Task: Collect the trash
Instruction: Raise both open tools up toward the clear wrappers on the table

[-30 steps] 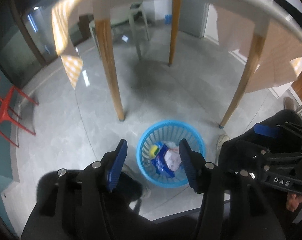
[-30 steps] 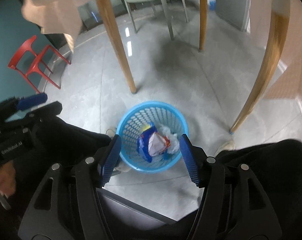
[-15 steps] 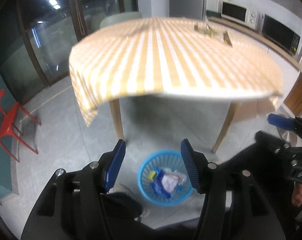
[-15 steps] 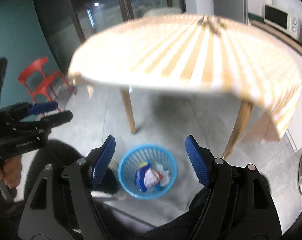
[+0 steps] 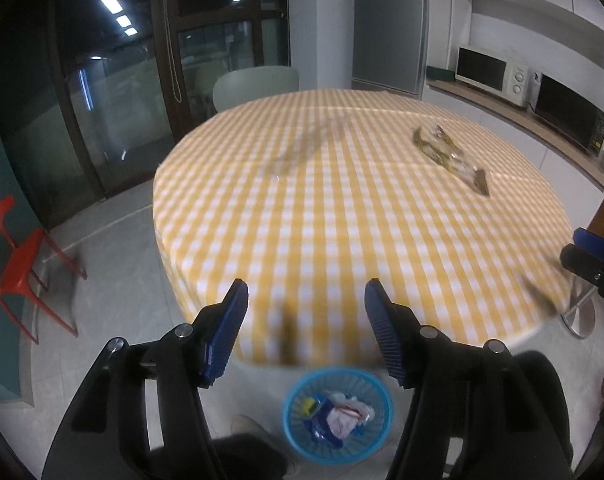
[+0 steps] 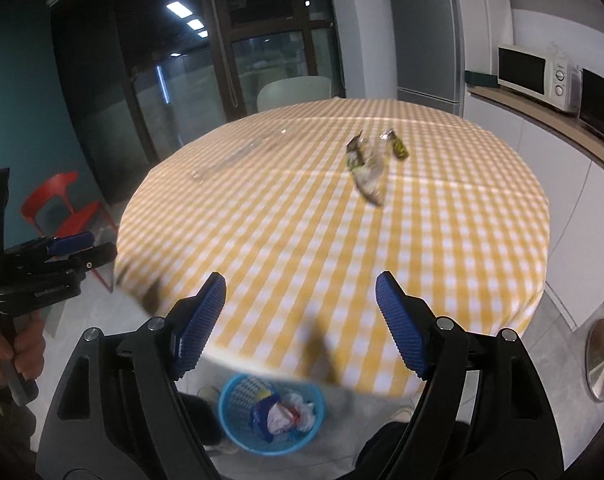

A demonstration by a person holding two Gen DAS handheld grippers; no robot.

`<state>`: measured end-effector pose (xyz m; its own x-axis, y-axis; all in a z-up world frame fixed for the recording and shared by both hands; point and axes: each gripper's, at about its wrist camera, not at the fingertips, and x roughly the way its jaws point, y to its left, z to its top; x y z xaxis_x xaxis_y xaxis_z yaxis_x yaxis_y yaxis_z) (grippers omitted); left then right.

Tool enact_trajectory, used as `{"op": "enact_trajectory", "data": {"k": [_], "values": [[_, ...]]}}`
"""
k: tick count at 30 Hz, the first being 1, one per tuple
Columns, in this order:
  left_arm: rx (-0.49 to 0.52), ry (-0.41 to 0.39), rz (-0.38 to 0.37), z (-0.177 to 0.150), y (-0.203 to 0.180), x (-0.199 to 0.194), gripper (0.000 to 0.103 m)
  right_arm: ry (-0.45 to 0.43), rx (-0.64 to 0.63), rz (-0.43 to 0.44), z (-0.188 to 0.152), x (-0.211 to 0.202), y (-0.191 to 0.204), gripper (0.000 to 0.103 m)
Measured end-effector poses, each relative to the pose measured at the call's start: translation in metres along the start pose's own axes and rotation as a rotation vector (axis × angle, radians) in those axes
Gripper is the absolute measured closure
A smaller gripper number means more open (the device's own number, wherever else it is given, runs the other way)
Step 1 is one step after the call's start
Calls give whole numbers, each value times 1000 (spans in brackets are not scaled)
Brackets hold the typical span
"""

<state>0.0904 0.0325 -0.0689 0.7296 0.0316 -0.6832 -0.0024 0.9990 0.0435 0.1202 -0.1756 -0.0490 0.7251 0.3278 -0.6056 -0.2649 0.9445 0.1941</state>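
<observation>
— Where does the trash stand right now?

— Some of it sits in the round blue plastic lattice basket [image 5: 338,414] on the pale grey tiled floor [image 5: 113,280], just past the near edge of the round table with the yellow-and-white checked cloth [image 5: 342,220]. Inside lie a blue wrapper, something yellow and a crumpled white bag. More is on the cloth: the crinkled clear-and-green wrappers [image 6: 368,166] lie toward the far right of the tabletop, well apart from both tools.

— And the grippers?

— The left gripper [image 5: 306,334], black with ribbed blue pads, has its jaws opening, with nothing between them — only cloth and basket show through the gap. The right gripper [image 6: 299,324] is the same build; its jaws are opening too, wider than the left, and they are empty. Both look down over the near table edge.

— Can each tool see the other?

— Yes. The right one shows at the right edge of the left wrist view, and the left one at the left edge of the right wrist view, with a hand [image 6: 9,346] wrapped round its handle.

— Anything else in the room?

— A red plastic chair [image 5: 13,264] by the teal wall, a pale green chair [image 6: 295,90] behind the table, a grey fridge [image 6: 426,36], and a white microwave [image 6: 536,76] on the counter.
</observation>
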Motion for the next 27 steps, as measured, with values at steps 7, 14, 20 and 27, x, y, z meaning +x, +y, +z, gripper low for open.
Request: {"op": "enact_trajectory", "data": {"k": [7, 14, 20, 27], "values": [[51, 3, 17, 38, -8, 31, 42, 26, 34, -27, 31, 28, -16, 29], [79, 33, 28, 72, -11, 75, 42, 66, 60, -42, 59, 63, -36, 29], [75, 73, 39, 95, -4, 116, 42, 127, 94, -49, 79, 103, -55, 29], [52, 139, 17, 120, 7, 167, 42, 198, 164, -27, 91, 147, -75, 33]]}}
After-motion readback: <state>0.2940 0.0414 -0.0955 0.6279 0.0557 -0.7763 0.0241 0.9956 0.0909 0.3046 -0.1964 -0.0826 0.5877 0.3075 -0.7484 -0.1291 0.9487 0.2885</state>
